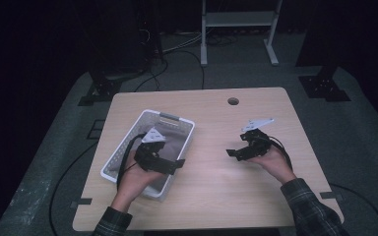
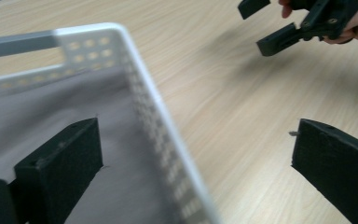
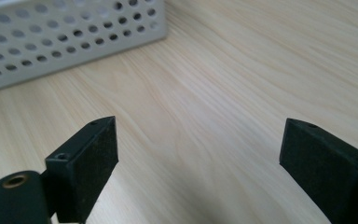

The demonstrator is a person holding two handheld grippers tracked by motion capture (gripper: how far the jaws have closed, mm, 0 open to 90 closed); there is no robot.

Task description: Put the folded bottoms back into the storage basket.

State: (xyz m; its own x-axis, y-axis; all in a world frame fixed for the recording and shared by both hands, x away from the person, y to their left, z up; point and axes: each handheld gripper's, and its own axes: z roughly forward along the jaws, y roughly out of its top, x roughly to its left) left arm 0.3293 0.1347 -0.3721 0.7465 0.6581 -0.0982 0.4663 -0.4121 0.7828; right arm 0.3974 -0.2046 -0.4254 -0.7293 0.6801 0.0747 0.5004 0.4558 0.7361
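A light wooden table (image 1: 256,196) is seen from the high view, with a round hole (image 1: 233,101) near its far edge. A white perforated basket (image 1: 128,142) with a grey handle (image 1: 169,117) is set toward the table's left edge, its long axis running from the near-left toward the far side. A grey cloth-like lining (image 2: 37,116) is seen inside it; what it is cannot be told.

The left gripper (image 1: 163,164) is held over the basket's near right rim. In the left gripper view its jaws are spread wide, one above the basket's interior and one above bare table, with the basket wall between them; nothing is grasped.

The right gripper (image 1: 236,152) is held above the table's middle, well apart from the basket, toward the right edge. Its jaws are released, with bare wood between them, and the basket's perforated wall (image 3: 65,37) lies beyond.
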